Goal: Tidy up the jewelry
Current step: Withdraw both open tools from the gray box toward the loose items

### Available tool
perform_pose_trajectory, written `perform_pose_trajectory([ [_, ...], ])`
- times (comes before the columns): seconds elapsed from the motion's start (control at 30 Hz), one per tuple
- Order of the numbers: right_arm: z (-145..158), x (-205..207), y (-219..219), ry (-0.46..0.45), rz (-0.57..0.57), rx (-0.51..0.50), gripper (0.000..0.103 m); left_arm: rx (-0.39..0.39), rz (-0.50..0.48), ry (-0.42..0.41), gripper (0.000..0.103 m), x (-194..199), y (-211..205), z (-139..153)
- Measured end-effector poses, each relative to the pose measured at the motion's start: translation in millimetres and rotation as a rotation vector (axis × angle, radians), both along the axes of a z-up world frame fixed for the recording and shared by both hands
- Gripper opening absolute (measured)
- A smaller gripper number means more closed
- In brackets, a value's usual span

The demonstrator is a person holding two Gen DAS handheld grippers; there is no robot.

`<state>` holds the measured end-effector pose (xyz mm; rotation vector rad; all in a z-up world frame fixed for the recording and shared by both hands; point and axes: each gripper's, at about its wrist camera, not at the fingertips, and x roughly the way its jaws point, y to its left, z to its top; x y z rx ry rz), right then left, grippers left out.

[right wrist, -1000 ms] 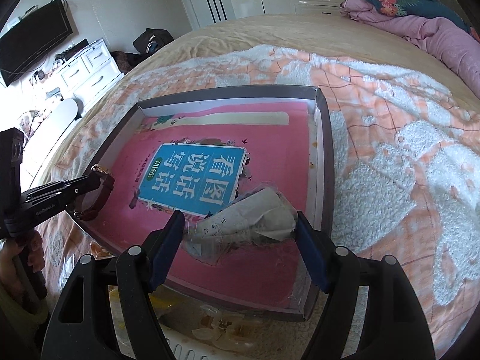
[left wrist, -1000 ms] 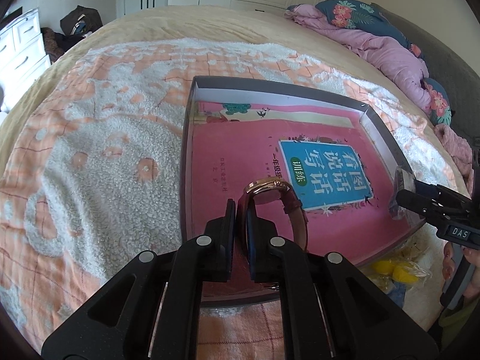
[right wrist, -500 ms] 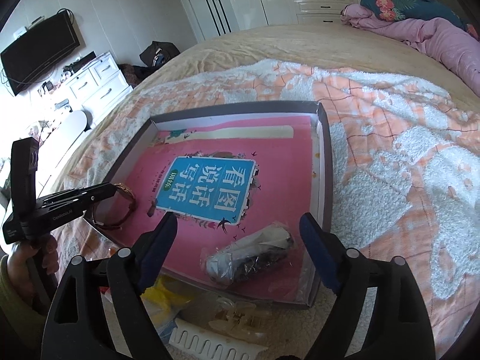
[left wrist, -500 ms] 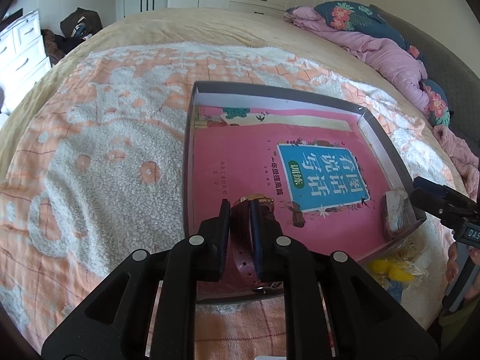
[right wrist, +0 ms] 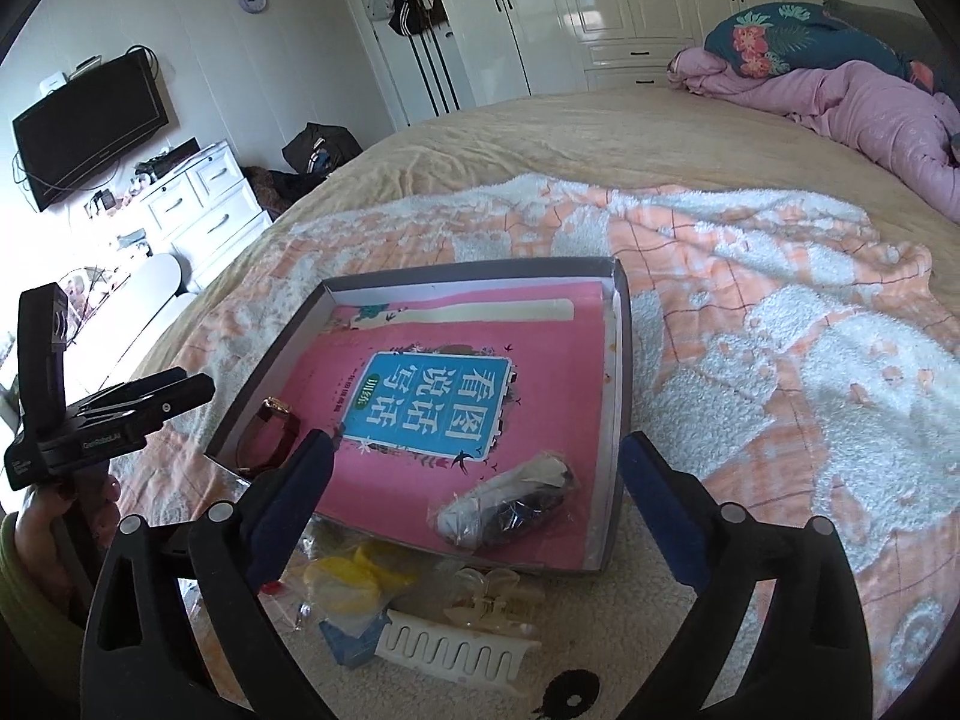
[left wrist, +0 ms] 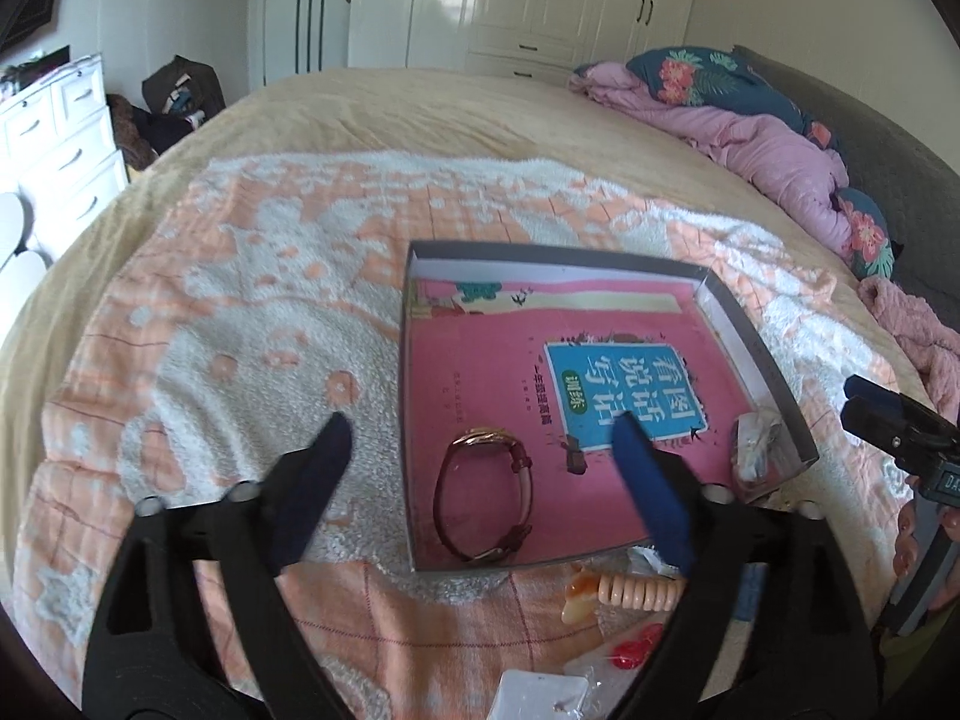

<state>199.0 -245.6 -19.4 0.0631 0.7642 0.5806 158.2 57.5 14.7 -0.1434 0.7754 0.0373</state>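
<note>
1. My left tongs stand wide open and empty above the near left corner of the tray, which lies on the bed.
2. My right tongs are likewise spread wide and hold nothing; they hang over the tray's near edge.
3. The watch lies inside the tray at its near left corner, resting on its side on the pink book that lines the bottom. Neither pair of tongs touches it.
4. The pouch, a clear bag with dark contents I cannot make out, lies in the tray's near right corner, also untouched.
5. Judgement on step: two items are placed in the tray; both tongs are free, so I am between placements and due to fetch another piece.
6. Loose items remain on the blanket just outside the near edge: a white comb, a clear claw clip, a yellow piece in plastic wrap, and a red item too blurred to identify.
7. Next move, as I judge it: lower one pair of tongs toward this pile, line the fingers across a single piece and close on it alone. The plastic wraps overlap, so there is a risk of dragging a neighbour along.
8. The tray's centre and far side are free for the next placement.
</note>
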Motion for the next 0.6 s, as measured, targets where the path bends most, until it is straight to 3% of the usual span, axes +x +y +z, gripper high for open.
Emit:
perform_pose_trajectory([
  [0.07, 3.9, -4.2, -1.6, -0.006, -0.002, 0.007, 0.097, 0.002, 0.008, -0.01, 0.093, -4.3, 1.3, 4.9],
  [0.6, 38.0, -50.2, -13.5, -0.079, -0.001, 0.031, 0.099, -0.017, 0.028, -0.077, 0.094, -48.2, 0.7, 36.3],
])
